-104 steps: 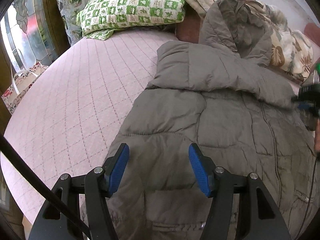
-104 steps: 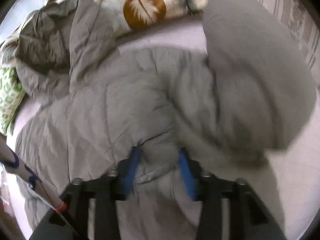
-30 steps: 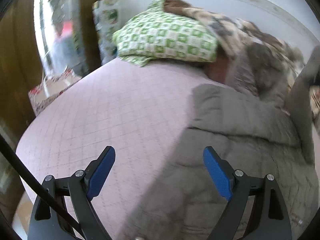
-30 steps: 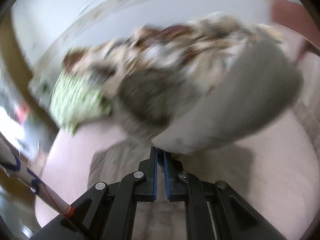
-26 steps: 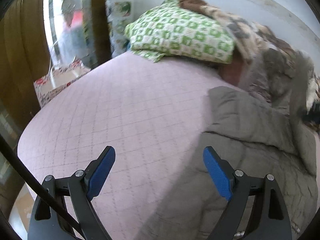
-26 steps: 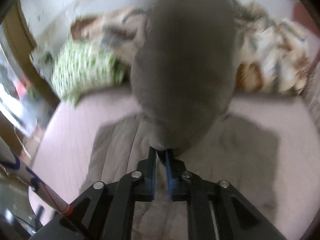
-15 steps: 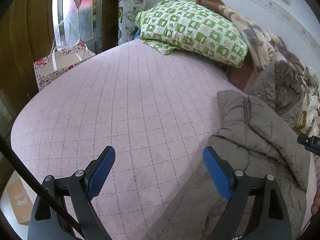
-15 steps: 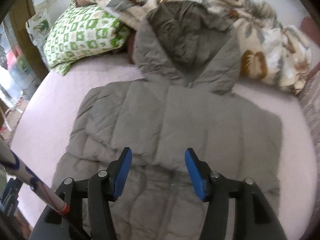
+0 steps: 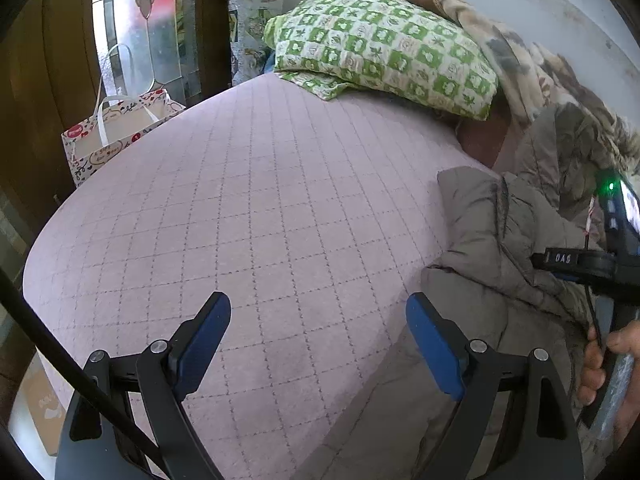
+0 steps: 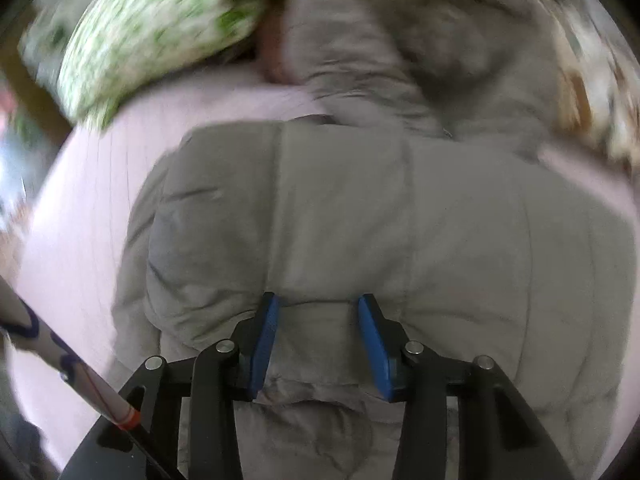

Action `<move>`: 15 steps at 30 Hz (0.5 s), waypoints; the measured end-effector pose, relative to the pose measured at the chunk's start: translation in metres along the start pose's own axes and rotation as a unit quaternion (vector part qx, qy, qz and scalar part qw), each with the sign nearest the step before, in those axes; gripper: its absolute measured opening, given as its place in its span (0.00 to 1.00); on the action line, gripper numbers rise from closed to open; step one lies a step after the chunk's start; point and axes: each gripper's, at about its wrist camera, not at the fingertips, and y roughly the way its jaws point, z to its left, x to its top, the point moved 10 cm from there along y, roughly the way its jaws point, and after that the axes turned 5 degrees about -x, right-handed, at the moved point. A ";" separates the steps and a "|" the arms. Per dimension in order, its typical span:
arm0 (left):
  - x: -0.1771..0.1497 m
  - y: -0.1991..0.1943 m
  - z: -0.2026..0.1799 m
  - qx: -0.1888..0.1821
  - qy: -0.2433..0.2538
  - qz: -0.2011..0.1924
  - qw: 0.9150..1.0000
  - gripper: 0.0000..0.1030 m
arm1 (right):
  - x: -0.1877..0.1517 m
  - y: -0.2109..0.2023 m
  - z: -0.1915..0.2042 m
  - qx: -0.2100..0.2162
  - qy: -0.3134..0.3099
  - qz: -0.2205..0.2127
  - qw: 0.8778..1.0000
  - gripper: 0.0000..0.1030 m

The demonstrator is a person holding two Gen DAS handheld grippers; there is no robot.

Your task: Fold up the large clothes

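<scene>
- Coat: grey, padded, lying spread on the bed with its hood toward the pillow end. Largest item of the fold. From my left tongs' view only its near edge and a doubled-over sleeve show.
- Bed: pink quilted cover, bare to the left of the coat.
- Blanket: leaf-patterned, heaped against the wall behind the hood.
- Pillow: green and white checks, at the head of the bed, well apart from the coat body.
- Paper bag: beside the bed, on the floor side; not part of the job.
- Left tongs: spread wide, nothing between them, hanging over the bare cover just beside the coat's edge.
- Right tongs: half spread and closing, a ridge of coat padding standing between the pads; they do not yet pinch it.
- Risks, as I judge them: the padding is thick and slippery, so a shallow bite may take only the top layer and slide off when I lift. This view is blurred, so I may close off the spot I mean. One-sided lifting could drag the coat crooked.
</scene>
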 end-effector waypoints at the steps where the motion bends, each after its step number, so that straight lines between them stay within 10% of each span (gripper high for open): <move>1: -0.001 0.000 -0.002 0.001 0.004 0.000 1.000 0.86 | 0.001 -0.001 -0.001 0.001 0.000 0.003 1.000 0.45; 6: -0.011 0.005 -0.010 -0.005 0.017 0.015 1.000 0.86 | 0.002 -0.042 -0.025 0.035 0.031 -0.022 0.999 0.46; 15: -0.040 0.019 -0.032 0.013 0.077 0.047 0.996 0.86 | -0.073 -0.027 -0.131 -0.077 0.074 0.019 0.994 0.58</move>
